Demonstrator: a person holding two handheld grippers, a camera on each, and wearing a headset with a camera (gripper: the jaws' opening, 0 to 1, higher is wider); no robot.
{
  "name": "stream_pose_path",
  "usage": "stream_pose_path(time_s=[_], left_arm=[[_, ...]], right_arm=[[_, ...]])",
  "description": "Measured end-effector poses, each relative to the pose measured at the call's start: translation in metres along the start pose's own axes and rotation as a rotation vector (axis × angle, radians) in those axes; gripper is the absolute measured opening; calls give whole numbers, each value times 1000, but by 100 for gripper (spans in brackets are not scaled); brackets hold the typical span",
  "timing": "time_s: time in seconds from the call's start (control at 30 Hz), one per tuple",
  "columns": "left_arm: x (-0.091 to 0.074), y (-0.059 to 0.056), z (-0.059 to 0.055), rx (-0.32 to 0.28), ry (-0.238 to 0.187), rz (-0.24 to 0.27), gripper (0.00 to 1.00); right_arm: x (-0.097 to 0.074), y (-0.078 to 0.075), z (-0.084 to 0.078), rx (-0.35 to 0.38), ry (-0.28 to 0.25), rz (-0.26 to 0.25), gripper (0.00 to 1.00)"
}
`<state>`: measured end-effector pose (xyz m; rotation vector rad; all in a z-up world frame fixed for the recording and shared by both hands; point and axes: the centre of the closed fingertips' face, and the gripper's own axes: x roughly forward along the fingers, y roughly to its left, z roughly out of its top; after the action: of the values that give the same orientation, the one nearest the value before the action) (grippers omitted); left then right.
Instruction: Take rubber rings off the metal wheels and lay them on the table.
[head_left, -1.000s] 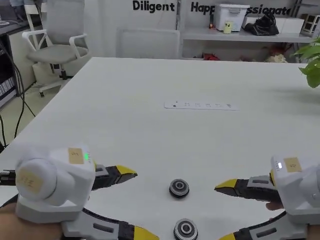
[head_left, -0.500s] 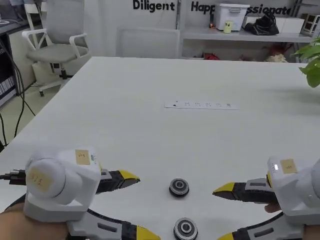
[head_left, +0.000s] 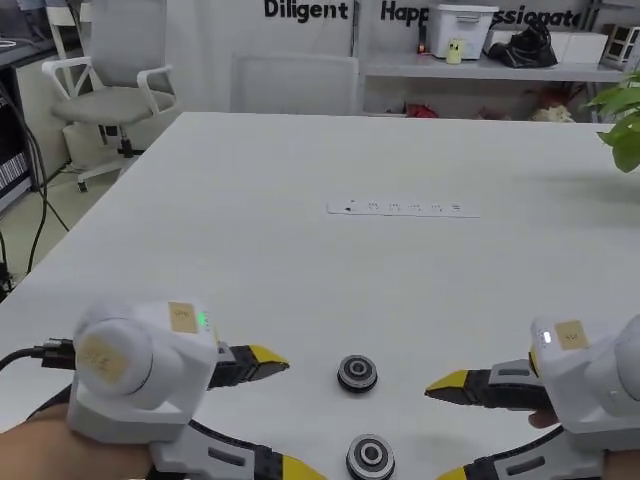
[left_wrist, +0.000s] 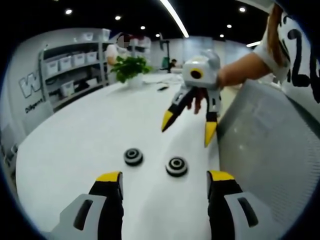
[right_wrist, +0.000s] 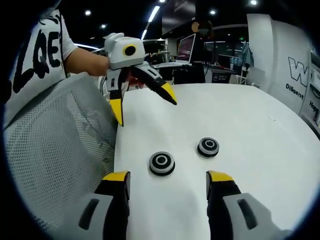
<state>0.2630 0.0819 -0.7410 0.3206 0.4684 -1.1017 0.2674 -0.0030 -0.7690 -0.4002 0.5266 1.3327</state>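
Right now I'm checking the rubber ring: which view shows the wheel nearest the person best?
The right gripper view: the near wheel lies whole and clearest. The left gripper view shows it slightly smaller; the head view has it against the bottom edge.

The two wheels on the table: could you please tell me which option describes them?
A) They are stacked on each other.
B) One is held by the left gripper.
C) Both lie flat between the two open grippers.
C: the far wheel and the near wheel lie flat and apart on the table, between the left gripper and the right gripper, both open and empty.
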Motion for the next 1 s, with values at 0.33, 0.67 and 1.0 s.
stream_pose_path(time_s=[0.33, 0.67, 1.0], left_arm=[[8, 1, -1, 0, 3, -15, 67], [14, 2, -2, 0, 9, -32, 65], [19, 2, -4, 2, 11, -46, 61]], right_arm=[[5, -3, -3, 3, 7, 12, 57], [11, -3, -3, 5, 9, 28, 56], [16, -3, -5, 7, 14, 42, 54]])
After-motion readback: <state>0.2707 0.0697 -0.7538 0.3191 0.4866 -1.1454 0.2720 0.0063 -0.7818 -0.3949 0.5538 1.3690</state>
